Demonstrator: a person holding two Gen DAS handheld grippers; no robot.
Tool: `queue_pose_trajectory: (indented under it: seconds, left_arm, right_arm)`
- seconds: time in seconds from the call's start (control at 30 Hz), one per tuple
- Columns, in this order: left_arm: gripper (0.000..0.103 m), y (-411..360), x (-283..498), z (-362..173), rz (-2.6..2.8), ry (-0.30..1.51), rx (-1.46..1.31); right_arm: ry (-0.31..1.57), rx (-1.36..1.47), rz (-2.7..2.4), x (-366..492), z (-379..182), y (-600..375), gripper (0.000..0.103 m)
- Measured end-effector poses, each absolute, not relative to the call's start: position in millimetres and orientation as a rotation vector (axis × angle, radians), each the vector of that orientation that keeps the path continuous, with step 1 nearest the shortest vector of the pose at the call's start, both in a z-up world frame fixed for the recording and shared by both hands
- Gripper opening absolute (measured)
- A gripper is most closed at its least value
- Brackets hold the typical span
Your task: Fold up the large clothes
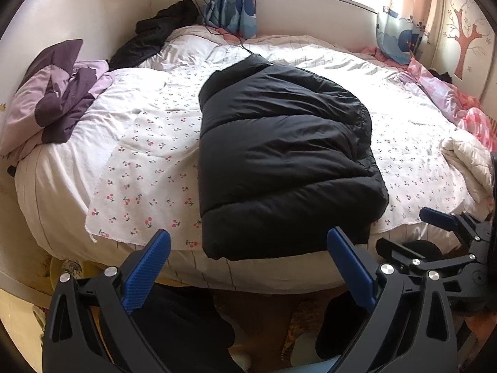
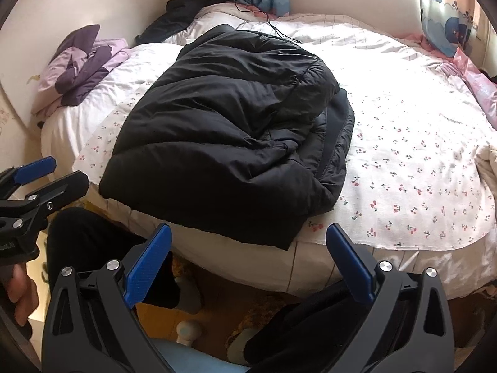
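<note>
A black puffer jacket point(image 1: 279, 155) point(image 2: 230, 136) lies folded into a thick bundle on the bed, its near edge hanging slightly over the bed's front edge. My left gripper point(image 1: 248, 245) is open, held below and just in front of the jacket's near edge, touching nothing. My right gripper point(image 2: 248, 242) is open too, pulled back from the jacket's near right corner with nothing between its fingers. The right gripper point(image 1: 413, 230) shows at the right of the left wrist view, the left gripper point(image 2: 62, 174) at the left of the right wrist view.
The bed carries a white cherry-print sheet point(image 1: 149, 168) point(image 2: 419, 168). A purple and lilac garment point(image 1: 56, 93) lies at the far left, another dark garment point(image 1: 155, 37) near the wall. Pink bedding point(image 1: 450, 99) and a cream blanket point(image 1: 466, 158) lie at right. The person's legs point(image 2: 93, 242) stand below.
</note>
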State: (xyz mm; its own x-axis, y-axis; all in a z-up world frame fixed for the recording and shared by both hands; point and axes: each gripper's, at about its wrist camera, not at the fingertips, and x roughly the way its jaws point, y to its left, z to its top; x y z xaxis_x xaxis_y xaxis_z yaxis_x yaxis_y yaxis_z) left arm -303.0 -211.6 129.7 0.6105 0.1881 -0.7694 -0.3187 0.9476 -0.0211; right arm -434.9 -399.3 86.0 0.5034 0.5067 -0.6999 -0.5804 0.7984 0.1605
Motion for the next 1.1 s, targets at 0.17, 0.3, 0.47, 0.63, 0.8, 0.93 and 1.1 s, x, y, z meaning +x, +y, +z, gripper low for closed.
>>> queue_pose_trajectory:
  seconds: [0.17,0.3,0.47,0.63,0.8,0.93,1.1]
  left_arm:
    - [0.096,-213,-303,131,0.330,0.868,-0.137]
    - [0.096,-213,-305,133,0.355,0.858,-0.125]
    - [0.096,-211,-304,133,0.350,0.863,-0.137]
    - [0.096,-208,-304,130,0.346,0.868,-0.155]
    - [0.096,-206,-302,128,0.343,0.865,-0.164]
    - [0.096,-204,-301,128,0.341,0.860,-0.168]
    - [0.096,-203,-299,126,0.337,0.856,-0.172]
  right_arm:
    - [0.796,-0.105,0.660,-435,89,-400,0.096]
    - [0.793,-0.115,0.643,-434,91,-400,0.096]
    - [0.792,-0.128,0.631,-434,92,-398,0.096]
    - [0.791,-0.143,0.631,-433,93,-392,0.096]
    - [0.790,-0.155,0.629,-431,93,-388,0.096]
    - [0.795,-0.161,0.632,-429,92,-385,0.096]
    - [0.805,-0.165,0.636,-425,90,-383,0.096]
